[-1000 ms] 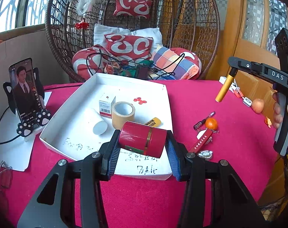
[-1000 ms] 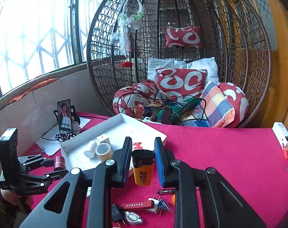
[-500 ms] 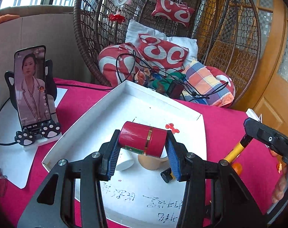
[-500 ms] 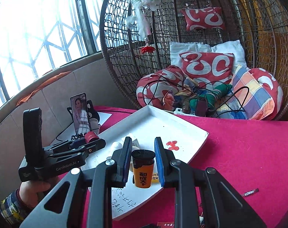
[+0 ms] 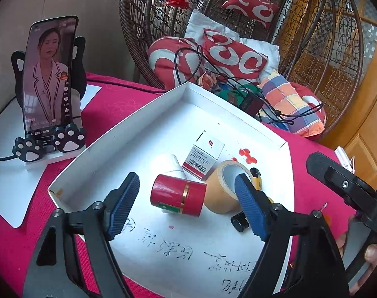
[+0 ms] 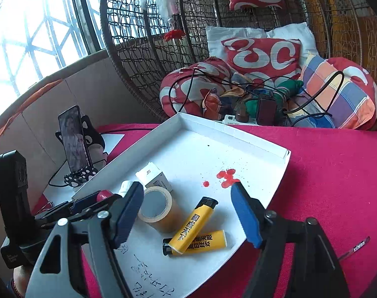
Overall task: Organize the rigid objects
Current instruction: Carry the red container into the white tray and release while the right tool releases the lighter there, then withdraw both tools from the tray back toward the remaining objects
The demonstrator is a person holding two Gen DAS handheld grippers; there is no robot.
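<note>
A white tray (image 5: 138,116) (image 6: 238,130) lies on the red cloth. My left gripper (image 5: 186,176) hangs over its near part with the jaws opening. The red can (image 5: 177,195) lies on its side on the tray floor between the pads, touching neither. My right gripper (image 6: 186,186) is also opening above the tray. A yellow lighter (image 6: 194,223) lies loose below it, across a second yellow lighter (image 6: 208,242). A tape roll (image 6: 158,208) (image 5: 223,188), a small white box (image 5: 204,155) and a white bottle (image 5: 168,165) share the tray.
A phone on a paw-shaped stand (image 5: 50,74) stands left of the tray. A wicker chair with cushions (image 6: 263,54), cables and a power strip sits behind it. A pen (image 6: 357,245) lies on the cloth to the right. The other handheld gripper (image 6: 17,198) is close at the left.
Both grippers came down over the tray and opened. The red can left the left pads and the yellow lighter left the right pads; both now lie in the tray.
</note>
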